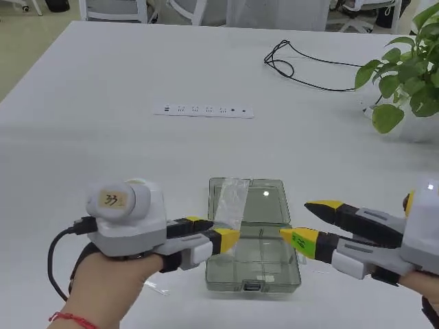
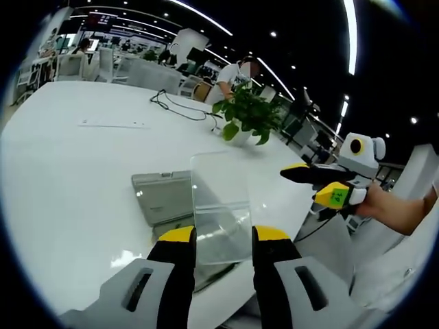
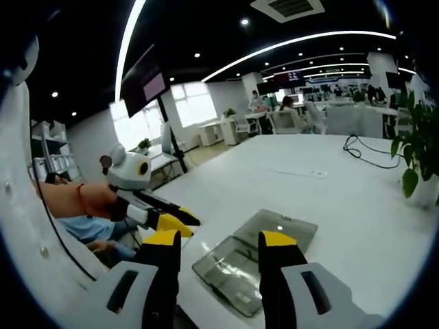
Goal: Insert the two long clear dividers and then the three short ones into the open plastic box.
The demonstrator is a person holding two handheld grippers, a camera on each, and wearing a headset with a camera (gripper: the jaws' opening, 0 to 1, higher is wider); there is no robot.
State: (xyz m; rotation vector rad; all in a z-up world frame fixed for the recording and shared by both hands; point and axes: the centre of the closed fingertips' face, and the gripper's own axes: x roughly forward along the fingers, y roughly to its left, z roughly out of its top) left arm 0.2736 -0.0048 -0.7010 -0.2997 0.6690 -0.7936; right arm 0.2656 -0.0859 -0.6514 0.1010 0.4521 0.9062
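Clear divider (image 1: 232,200) is clamped by its side edges between the left gripper (image 1: 230,238) jaws and stands up from the tips. It's above the left side of the open plastic box (image 1: 296,273), which sits on the white table (image 1: 137,151) with its lid flat behind. Right gripper (image 1: 298,219) has its jaws spread and empty, just right of the box, tips toward the left gripper.

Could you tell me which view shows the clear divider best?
Left gripper view: the clear divider stands face-on between the left gripper's jaws. The head view shows it faintly over the box; in the right gripper view it is unclear.
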